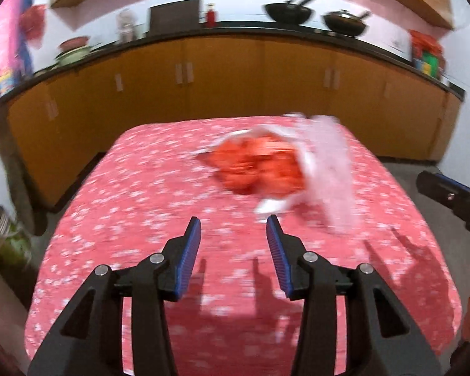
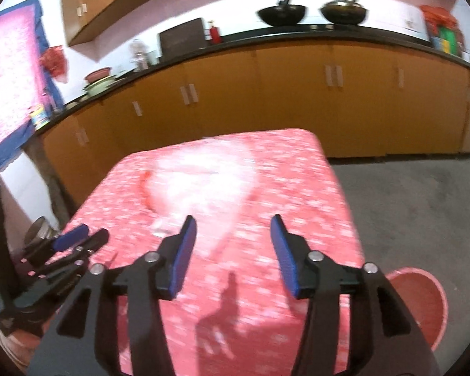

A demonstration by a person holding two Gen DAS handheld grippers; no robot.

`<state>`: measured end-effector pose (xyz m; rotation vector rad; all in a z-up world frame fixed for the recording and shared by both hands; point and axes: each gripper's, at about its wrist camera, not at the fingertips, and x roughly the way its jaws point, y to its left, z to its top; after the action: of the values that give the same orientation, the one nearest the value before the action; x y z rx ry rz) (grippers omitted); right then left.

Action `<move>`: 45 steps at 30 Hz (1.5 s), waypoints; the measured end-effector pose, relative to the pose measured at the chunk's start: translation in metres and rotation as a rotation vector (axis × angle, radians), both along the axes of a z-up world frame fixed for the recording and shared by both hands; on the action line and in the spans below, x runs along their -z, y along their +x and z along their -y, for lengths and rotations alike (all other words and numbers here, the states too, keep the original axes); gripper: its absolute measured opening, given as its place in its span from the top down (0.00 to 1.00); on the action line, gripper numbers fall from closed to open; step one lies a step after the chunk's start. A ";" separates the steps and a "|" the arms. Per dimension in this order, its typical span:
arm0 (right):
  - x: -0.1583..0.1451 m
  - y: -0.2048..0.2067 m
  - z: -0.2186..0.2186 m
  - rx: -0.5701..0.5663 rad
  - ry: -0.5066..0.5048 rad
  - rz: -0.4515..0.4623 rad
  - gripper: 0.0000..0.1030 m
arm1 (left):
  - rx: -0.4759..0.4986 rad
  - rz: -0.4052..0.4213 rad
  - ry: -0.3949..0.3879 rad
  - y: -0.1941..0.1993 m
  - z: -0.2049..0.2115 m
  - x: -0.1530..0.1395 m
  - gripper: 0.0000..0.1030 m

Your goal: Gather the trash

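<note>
A clear plastic bag (image 1: 297,169) stuffed with crumpled orange-red trash lies on the red, white-flecked tablecloth (image 1: 141,194), just ahead and right of the left claw (image 1: 233,228), whose blue-padded jaws stand apart and empty. The right claw (image 2: 232,227) also gapes empty, the blurred bag ahead to its left.

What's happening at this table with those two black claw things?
A person holds a gripper in each hand over a red-covered table. Both the left gripper and right gripper are open and empty. A clear plastic bag with orange trash inside lies on the table, untouched. A red basin sits on the floor.
</note>
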<state>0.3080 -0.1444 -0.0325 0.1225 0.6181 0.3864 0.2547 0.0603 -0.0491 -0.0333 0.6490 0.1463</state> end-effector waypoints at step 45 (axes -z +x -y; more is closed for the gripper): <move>0.020 0.025 0.030 0.226 0.001 -0.040 0.95 | 0.155 0.017 -0.161 0.047 0.045 0.003 0.40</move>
<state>0.3326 -0.1748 -0.0525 0.1994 0.6360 0.1658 0.3022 0.0149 -0.0523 -0.1387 0.6424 -0.0557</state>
